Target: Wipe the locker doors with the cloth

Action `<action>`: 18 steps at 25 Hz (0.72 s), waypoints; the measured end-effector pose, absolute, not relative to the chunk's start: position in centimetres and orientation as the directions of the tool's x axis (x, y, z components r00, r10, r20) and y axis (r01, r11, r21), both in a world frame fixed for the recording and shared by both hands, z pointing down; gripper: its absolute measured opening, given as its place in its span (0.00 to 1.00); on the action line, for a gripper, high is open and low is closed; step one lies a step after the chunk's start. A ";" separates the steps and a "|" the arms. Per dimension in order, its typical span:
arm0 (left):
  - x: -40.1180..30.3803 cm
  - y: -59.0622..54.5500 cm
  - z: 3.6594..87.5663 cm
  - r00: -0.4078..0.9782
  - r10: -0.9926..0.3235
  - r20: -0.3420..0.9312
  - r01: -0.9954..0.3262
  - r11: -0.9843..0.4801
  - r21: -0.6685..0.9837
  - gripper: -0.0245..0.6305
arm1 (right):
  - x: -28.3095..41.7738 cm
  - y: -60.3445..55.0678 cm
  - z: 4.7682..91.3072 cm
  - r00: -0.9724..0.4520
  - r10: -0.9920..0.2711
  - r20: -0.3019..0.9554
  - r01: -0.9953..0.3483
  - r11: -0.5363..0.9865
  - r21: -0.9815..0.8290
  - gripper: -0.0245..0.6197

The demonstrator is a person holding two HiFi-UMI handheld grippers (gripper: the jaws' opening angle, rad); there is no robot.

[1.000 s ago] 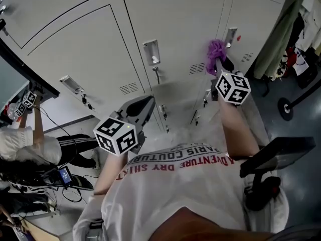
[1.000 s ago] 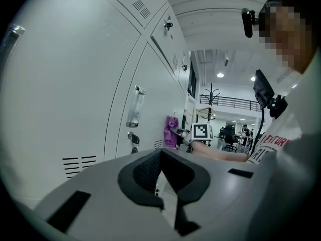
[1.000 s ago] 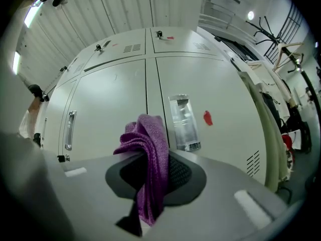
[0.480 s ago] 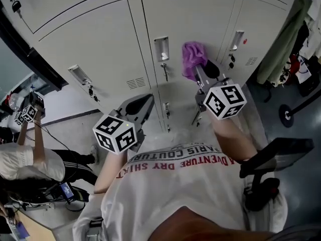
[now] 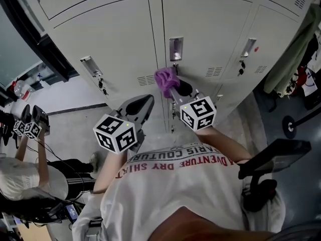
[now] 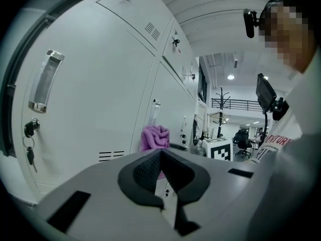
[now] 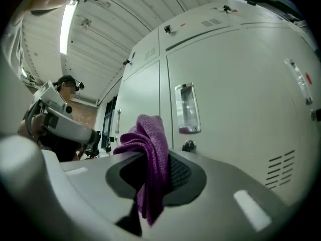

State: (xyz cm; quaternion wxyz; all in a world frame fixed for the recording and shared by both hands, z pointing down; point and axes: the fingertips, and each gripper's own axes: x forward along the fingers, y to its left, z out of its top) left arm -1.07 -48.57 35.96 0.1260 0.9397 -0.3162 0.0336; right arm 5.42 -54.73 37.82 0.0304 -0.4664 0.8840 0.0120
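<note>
A person, seen from above, faces a row of pale grey locker doors (image 5: pixel 113 39). At 7 o'clock from the middle of the scene, the left claw (image 5: pixel 142 106) hangs by the waist, its 2 jaws closed together on nothing. Just right of it, the right claw (image 5: pixel 173 88) is clamped on a purple cloth (image 5: pixel 165 79), which bunches up past the jaw tips. The cloth sits low on the middle door and seems to touch it, with the metal handle (image 5: pixel 175 48) at 12 o'clock just above. To wipe well, I'd judge the cloth needs pressing flat, sweeping in overlapping strokes, and steering round the handle and lock (image 7: pixel 188 145) so its folds don't snag.
</note>
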 end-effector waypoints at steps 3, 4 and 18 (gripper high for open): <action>-1.5 -48.6 35.8 0.789 -0.597 0.142 -0.614 -0.759 0.216 0.04 | 5.0 -55.9 40.2 -0.545 -0.838 -0.015 -0.838 0.545 -0.019 0.13; -1.6 -48.6 35.8 0.788 -0.599 0.143 -0.615 -0.758 0.216 0.04 | 5.0 -56.3 40.8 -0.533 -0.846 -0.001 -0.846 0.533 -0.022 0.13; -1.7 -49.7 36.1 0.785 -0.603 0.146 -0.619 -0.750 0.231 0.04 | 7.2 -59.5 42.5 -0.449 -0.892 0.049 -0.893 0.450 0.007 0.13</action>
